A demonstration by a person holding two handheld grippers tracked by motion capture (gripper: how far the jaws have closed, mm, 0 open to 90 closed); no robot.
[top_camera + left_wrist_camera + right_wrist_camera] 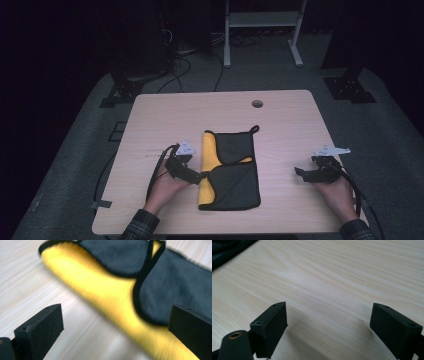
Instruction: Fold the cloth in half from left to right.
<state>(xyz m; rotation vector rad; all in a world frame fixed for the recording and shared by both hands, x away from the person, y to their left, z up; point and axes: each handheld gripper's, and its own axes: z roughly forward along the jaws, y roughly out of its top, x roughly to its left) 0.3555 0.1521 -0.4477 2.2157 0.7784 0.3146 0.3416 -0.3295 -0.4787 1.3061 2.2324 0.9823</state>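
A folded cloth (231, 170), dark grey outside and yellow inside, lies flat at the middle of the wooden table (280, 125), with a small hanging loop at its far right corner. My left gripper (201, 176) is open at the cloth's left edge, jaws wide apart with nothing between them. In the left gripper view the cloth (125, 287) lies just ahead of the left gripper (117, 325), its yellow lining showing beside two dark flaps. My right gripper (301, 173) stands open over bare wood to the right of the cloth. The right gripper (329, 322) holds nothing; a dark cloth corner (227, 250) lies at the upper left.
A round cable hole (257, 104) is in the table near its far edge. Black cables trail from both grippers over the near table edge. Beyond the table are a white frame (262, 30) and dark stands on grey floor.
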